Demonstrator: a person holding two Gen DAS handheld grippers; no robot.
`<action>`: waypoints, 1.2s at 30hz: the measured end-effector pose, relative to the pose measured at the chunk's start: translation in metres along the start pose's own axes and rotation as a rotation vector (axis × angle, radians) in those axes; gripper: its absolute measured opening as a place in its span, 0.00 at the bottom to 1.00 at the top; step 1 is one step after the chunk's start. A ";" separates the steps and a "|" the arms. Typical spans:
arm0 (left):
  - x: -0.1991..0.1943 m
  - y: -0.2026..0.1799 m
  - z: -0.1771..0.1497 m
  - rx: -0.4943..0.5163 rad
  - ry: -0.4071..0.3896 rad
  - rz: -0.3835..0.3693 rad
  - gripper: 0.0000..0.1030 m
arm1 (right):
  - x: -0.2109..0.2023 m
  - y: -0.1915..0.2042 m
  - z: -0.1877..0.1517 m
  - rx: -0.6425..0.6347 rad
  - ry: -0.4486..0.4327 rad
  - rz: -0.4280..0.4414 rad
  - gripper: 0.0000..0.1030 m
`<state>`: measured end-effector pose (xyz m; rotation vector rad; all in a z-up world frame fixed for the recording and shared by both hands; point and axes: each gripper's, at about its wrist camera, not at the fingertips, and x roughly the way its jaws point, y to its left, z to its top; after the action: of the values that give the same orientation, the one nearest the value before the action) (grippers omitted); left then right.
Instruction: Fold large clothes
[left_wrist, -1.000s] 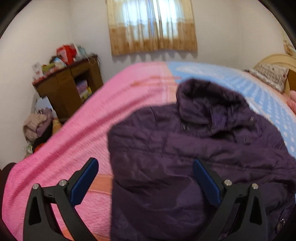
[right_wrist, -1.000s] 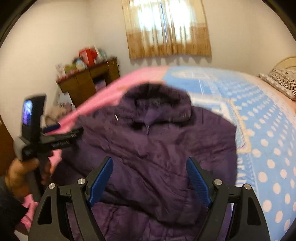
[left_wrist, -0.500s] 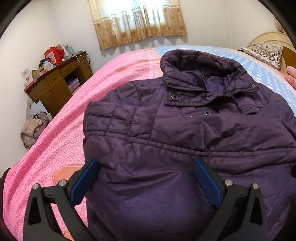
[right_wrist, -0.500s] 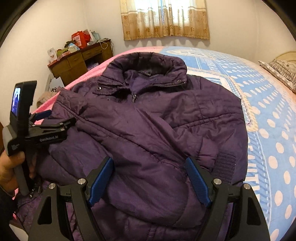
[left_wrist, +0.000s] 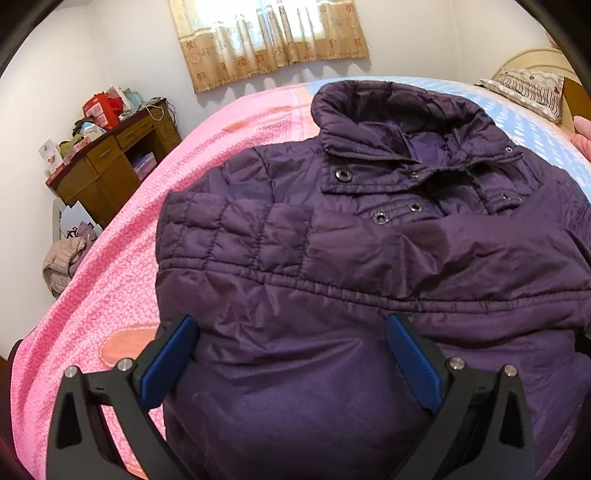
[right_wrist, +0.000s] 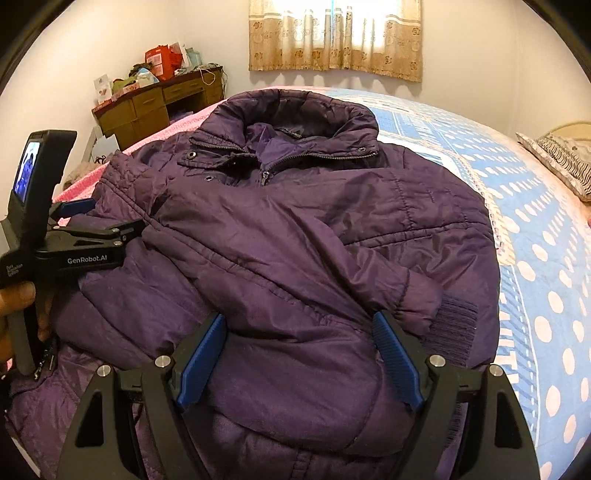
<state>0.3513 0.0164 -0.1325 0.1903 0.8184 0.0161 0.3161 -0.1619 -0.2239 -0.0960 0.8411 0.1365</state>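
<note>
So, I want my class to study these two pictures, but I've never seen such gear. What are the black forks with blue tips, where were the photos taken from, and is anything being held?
Each black fork is a hand-held claw; a person carries one in each hand, with a camera looking along its fingers. One picture looks out from the left claw, the other from the right claw, which also shows the left one from the side. A purple jacket lies on a bed with pink and blue covers, one sleeve folded across its front. Both claws are open above it, holding nothing.
</note>
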 end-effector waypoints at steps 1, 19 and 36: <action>0.001 0.000 0.001 0.000 0.004 -0.002 1.00 | 0.001 0.001 0.000 -0.004 0.003 -0.004 0.80; 0.005 -0.001 0.002 -0.003 0.012 -0.008 1.00 | 0.004 0.005 -0.001 -0.032 0.008 -0.041 0.80; -0.032 0.043 0.049 -0.016 -0.103 -0.007 1.00 | -0.052 -0.050 0.009 0.164 -0.072 -0.061 0.79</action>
<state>0.3676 0.0483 -0.0690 0.1720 0.7158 0.0064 0.2968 -0.2145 -0.1778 0.0376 0.7736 0.0134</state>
